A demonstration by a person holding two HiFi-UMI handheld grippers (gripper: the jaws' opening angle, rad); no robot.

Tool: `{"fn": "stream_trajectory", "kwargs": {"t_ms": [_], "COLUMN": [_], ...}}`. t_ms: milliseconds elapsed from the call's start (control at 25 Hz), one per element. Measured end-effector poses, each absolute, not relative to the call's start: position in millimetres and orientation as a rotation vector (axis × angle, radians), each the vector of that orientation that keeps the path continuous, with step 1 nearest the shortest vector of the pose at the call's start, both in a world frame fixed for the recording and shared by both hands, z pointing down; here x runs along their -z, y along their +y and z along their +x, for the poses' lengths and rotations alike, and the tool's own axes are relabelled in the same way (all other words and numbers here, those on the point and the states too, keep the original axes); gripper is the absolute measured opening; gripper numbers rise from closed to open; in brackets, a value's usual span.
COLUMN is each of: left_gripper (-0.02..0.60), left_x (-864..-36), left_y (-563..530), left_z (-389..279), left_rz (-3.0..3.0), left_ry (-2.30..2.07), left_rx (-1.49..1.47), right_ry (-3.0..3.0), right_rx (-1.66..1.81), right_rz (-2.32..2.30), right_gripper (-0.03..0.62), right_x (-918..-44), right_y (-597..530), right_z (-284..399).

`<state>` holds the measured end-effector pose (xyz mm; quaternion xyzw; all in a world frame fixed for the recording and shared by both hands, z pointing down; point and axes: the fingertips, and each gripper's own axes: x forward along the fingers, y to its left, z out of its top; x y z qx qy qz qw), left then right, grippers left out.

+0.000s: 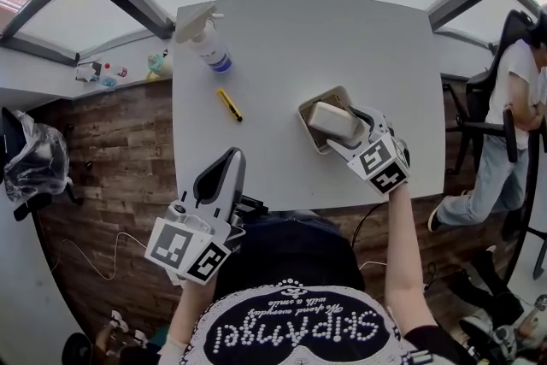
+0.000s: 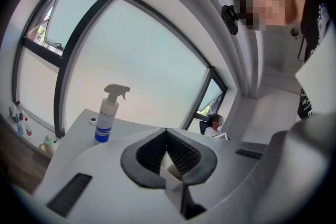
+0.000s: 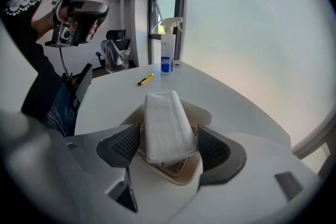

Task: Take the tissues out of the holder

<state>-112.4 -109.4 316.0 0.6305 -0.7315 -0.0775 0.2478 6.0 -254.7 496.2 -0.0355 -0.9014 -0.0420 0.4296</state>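
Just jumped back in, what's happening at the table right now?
A person is working with a claw in each hand. The right claw is open and angled down over the beige holder on the white table, with its jaws on either side of the tissue pack but not yet pressing it. The pack sits in the holder. The left claw is shut and empty, near the table's near edge.

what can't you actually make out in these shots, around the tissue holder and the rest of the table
Holder interior: covered by the tissue pack in the head and right gripper views.
Holder's near side: hidden behind the right gripper in the head view.
Spray bottle label: too small in every view.
Yellow item near it: too small to name.
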Motion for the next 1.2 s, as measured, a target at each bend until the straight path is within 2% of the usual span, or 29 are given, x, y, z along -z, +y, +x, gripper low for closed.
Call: {"fn": "stream_trajectory", "kwargs": {"t_ms": [520, 640, 720, 1200], "left_gripper": [0.002, 0.002, 0.002, 0.002], "left_x": [-318.3, -317.6, -317.9, -316.6], "left_y": [-107.3, -107.7, -107.5, -108.4], "left_z": [-118.5, -119.1, -119.4, -120.5], "left_rz": [1.678, 1.676, 1.673, 1.672], "left_ry": [-2.017, -2.016, -2.016, -2.015], "left_rx": [0.226, 0.231, 0.231, 0.241], "right_ry": [-2.184, -2.171, -2.172, -2.198], "right_rx": [0.166, 0.193, 0.193, 0.165], "right_rz": [-0.196, -0.205, -0.212, -0.180], "right_gripper": [0.339, 0.291, 0.281, 0.273], "right_x": [-514.4, -516.6, -516.9, -518.2], "right_y": [-249.6, -250.9, -251.2, -249.5], "right_z": [-1.9, -3.1, -2.9, -4.0]}}
